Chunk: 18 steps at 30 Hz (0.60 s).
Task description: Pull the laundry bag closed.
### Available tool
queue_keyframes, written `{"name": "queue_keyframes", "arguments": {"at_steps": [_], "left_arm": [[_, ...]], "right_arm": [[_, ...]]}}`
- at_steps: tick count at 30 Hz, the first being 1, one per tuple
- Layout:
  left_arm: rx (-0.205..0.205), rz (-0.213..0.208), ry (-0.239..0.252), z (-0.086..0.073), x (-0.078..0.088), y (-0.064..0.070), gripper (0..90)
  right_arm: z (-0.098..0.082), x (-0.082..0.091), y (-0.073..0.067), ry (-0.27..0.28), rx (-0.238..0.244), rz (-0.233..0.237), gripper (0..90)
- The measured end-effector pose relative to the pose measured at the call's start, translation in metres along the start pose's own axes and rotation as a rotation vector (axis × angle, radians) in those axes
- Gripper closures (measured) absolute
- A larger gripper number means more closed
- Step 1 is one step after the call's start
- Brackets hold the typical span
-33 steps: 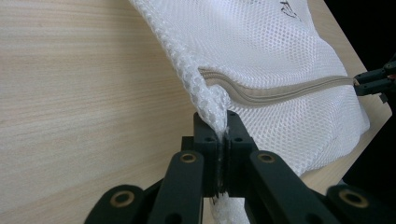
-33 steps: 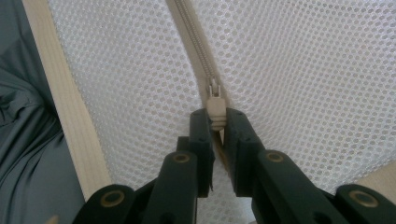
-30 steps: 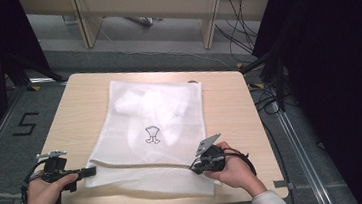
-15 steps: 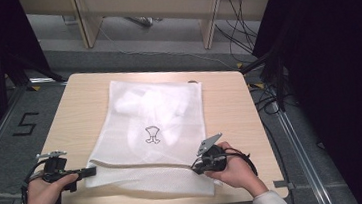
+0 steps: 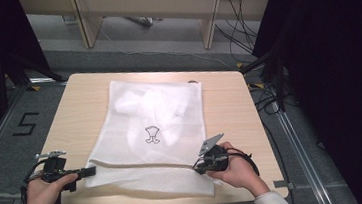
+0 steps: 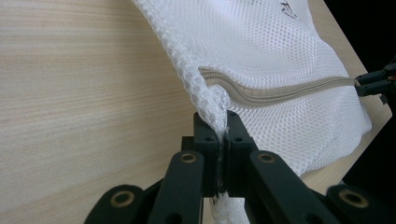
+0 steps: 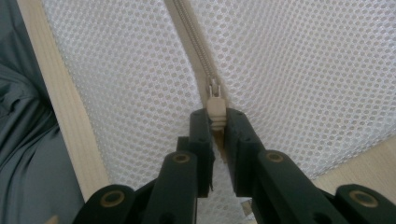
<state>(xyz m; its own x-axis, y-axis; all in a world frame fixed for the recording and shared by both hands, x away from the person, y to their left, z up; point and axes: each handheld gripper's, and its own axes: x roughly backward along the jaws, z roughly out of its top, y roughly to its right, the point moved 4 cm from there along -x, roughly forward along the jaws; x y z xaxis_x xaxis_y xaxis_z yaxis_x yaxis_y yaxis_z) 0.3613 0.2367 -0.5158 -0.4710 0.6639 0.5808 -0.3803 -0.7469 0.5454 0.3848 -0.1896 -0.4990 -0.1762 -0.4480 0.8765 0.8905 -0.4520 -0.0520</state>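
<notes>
A white mesh bag (image 5: 154, 134) lies flat on the table (image 5: 229, 102); the left gripper (image 5: 89, 171) and right gripper (image 5: 198, 166) pinch its near end.

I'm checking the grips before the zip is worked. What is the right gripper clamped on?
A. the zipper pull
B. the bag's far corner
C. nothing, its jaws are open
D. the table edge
A: in the right gripper view the right gripper has its jaws shut on the beige zipper pull of the white mesh bag.
</notes>
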Motion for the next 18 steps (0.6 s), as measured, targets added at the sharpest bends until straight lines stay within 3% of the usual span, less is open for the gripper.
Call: {"name": "queue_keyframes", "arguments": {"at_steps": [13,18], "left_arm": [[0.002,0.007,0.001,-0.0001,0.0008,-0.0006,85.9],[0.002,0.000,-0.002,-0.0001,0.0002,-0.0002,85.9]], "right_arm": [[-0.0018,-0.0010,0.0016,0.001,0.021,0.007,82.8],[-0.0041,0.0022,0.0018,0.006,0.004,0.000,82.8]]}}
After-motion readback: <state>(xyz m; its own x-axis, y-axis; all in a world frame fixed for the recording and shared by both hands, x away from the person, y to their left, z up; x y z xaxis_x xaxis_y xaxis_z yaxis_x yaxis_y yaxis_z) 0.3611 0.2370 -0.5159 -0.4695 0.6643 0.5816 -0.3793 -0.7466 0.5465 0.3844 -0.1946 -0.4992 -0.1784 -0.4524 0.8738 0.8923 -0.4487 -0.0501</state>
